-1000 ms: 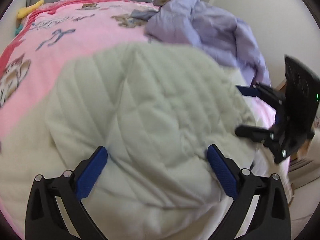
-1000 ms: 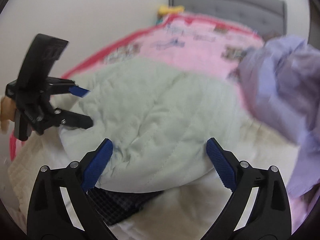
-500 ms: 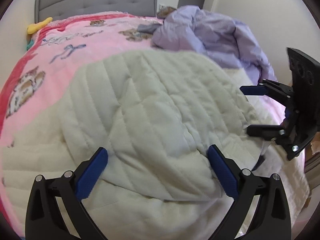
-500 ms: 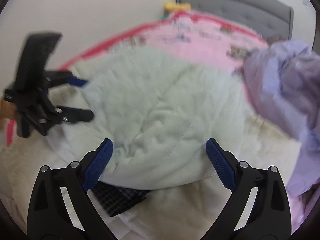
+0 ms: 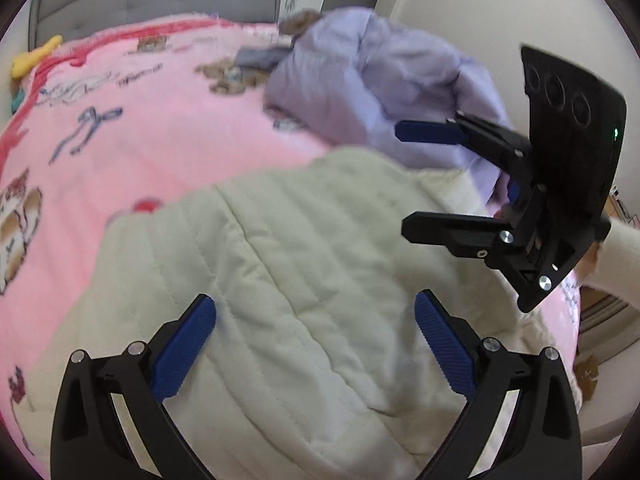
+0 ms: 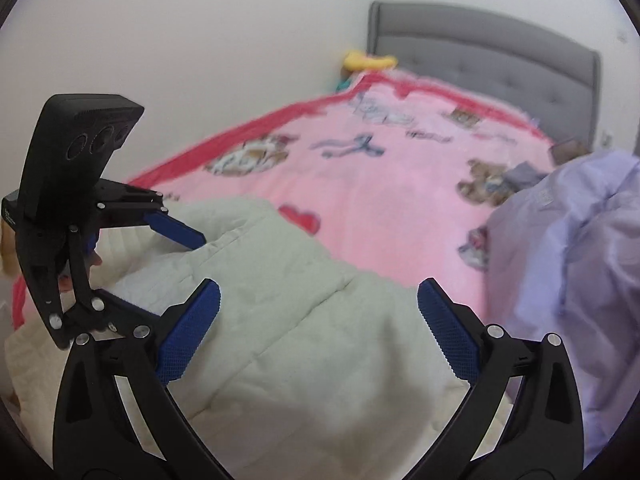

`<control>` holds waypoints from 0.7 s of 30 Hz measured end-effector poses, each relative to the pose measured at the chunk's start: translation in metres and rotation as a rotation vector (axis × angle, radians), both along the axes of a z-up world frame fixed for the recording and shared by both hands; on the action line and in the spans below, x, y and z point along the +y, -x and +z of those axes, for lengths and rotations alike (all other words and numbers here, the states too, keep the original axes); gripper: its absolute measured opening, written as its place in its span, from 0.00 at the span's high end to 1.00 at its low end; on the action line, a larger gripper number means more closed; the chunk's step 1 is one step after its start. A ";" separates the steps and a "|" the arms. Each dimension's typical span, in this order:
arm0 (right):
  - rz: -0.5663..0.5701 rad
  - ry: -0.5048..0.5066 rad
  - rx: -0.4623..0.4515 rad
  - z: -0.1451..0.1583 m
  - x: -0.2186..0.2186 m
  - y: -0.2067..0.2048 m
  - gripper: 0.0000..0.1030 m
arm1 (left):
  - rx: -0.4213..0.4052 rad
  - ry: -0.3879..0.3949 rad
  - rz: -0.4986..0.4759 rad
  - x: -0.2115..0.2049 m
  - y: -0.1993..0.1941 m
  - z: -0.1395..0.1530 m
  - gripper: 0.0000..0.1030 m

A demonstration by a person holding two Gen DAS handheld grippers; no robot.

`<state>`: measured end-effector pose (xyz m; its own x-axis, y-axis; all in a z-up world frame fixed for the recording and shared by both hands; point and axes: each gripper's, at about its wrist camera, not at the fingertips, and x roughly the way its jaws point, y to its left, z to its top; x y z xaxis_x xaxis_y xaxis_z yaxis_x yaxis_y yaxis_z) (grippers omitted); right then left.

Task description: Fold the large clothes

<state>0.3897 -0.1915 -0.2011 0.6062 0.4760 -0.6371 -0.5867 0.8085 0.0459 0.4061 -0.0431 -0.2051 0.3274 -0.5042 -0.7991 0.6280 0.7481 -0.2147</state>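
Your left claw (image 5: 316,344) and right claw (image 6: 318,334) both hang released over the cream quilted garment (image 5: 304,280); the right's jaws have just widened, nothing between them; bare pink blanket (image 5: 160,128) lies beyond its far edge.

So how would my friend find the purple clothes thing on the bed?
Start at the grey headboard and the pink blanket with bears and bows. On the side away from the yellow toy lies the purple garment, a crumpled, puffy heap. The pale quilted coat beside it lies flatter and is cream, not purple.

Counted: 1 cream quilted garment (image 5: 304,280), 1 lilac garment (image 5: 372,92), 1 pink blanket (image 5: 152,128), 1 yellow toy (image 6: 368,61), 2 grippers: left gripper (image 5: 316,324), right gripper (image 6: 318,312).
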 end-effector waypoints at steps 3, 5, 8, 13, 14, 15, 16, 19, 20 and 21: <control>0.035 0.065 0.057 -0.024 0.007 -0.002 0.08 | 0.001 -0.009 -0.003 0.004 0.004 -0.016 0.05; 0.056 0.109 0.095 -0.043 0.011 0.002 0.08 | 0.059 -0.012 -0.004 0.007 0.004 -0.035 0.05; 0.071 0.174 0.104 -0.067 0.016 0.013 0.08 | 0.081 -0.009 -0.005 0.009 0.005 -0.048 0.05; 0.054 0.176 0.128 -0.079 0.014 0.011 0.08 | 0.077 -0.044 0.000 0.003 0.005 -0.053 0.05; 0.052 0.180 0.130 -0.077 0.014 0.011 0.08 | 0.076 -0.050 0.002 0.002 0.006 -0.051 0.05; 0.049 0.180 0.130 -0.074 0.014 0.011 0.08 | 0.074 -0.056 0.006 0.001 0.006 -0.049 0.05; 0.042 0.176 0.134 -0.069 0.014 0.010 0.08 | 0.068 -0.063 0.009 -0.001 0.006 -0.046 0.05; 0.021 0.126 0.126 -0.047 0.008 0.018 0.08 | 0.015 -0.081 0.020 0.000 0.013 -0.031 0.05; 0.019 0.100 0.097 -0.038 0.005 0.026 0.08 | 0.000 -0.085 0.034 0.002 0.016 -0.024 0.05; 0.021 0.075 0.053 -0.028 0.002 0.036 0.08 | -0.008 -0.079 0.047 0.005 0.018 -0.019 0.05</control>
<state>0.3533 -0.1891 -0.2294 0.5607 0.4380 -0.7027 -0.6020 0.7983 0.0173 0.3881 -0.0385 -0.2245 0.3562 -0.4237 -0.8328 0.5931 0.7913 -0.1488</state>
